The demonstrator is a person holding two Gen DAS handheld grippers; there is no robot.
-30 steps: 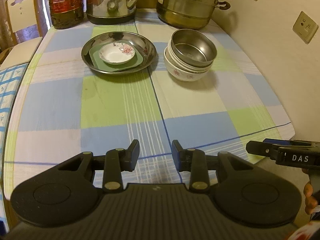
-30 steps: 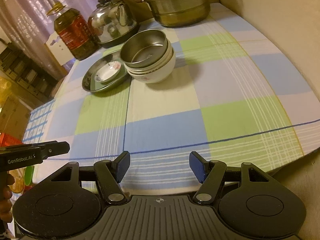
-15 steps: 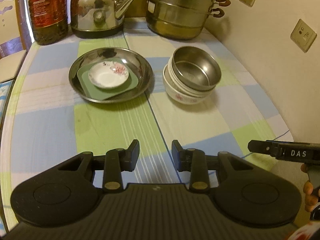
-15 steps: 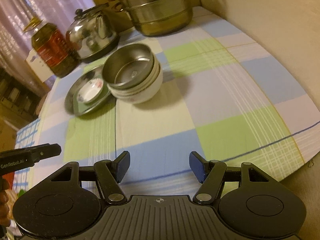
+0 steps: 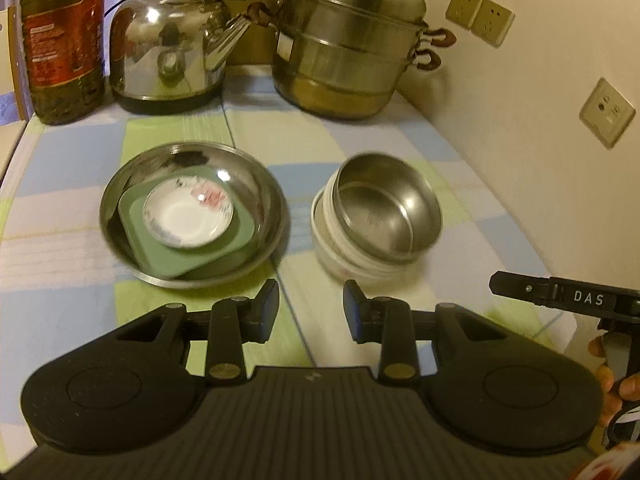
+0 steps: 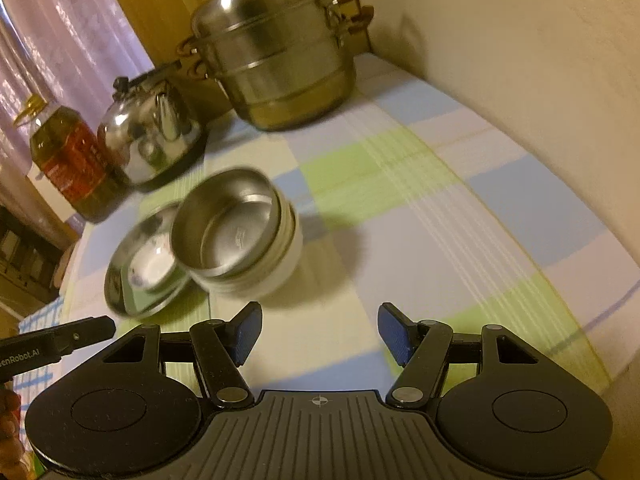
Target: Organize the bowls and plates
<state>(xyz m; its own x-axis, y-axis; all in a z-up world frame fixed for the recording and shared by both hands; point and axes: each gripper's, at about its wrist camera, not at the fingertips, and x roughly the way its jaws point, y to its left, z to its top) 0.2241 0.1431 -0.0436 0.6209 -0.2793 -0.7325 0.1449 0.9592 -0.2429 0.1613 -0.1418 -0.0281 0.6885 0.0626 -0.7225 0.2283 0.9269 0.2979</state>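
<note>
A worktop (image 5: 192,332) covered with a checked cloth of blue, green and white squares is seen from both wrist views. Towards its middle, a wide round stainless-steel dish (image 5: 264,188) is placed on the left; inside it a green square plate with rounded corners (image 5: 236,240) is laid, and on that a small white saucer with a pink flower pattern (image 5: 188,216) is set. Just to the right of the dish, apart from it by a narrow strip of cloth, a stack of white ceramic bowls (image 5: 344,264) is stood, and a round stainless-steel bowl (image 5: 388,208) is nested in the top of the stack, tilted slightly. At the far edge of the worktop, a bottle of cooking oil with a red label (image 5: 60,40) is seen at the left, a shiny steel kettle (image 5: 168,48) beside it, and a tall steel steamer pot with a domed lid (image 5: 352,44) further right. The left gripper (image 5: 310,316) is held near the viewer, over the cloth just short of the dish and the bowl stack, with its jaws apart and nothing between them. The right gripper (image 6: 318,334) is held over the cloth near the bowl stack and slightly to its right, its blue-padded jaws spread wide and likewise holding nothing. Both views are somewhat blurred around the dishes.
</note>
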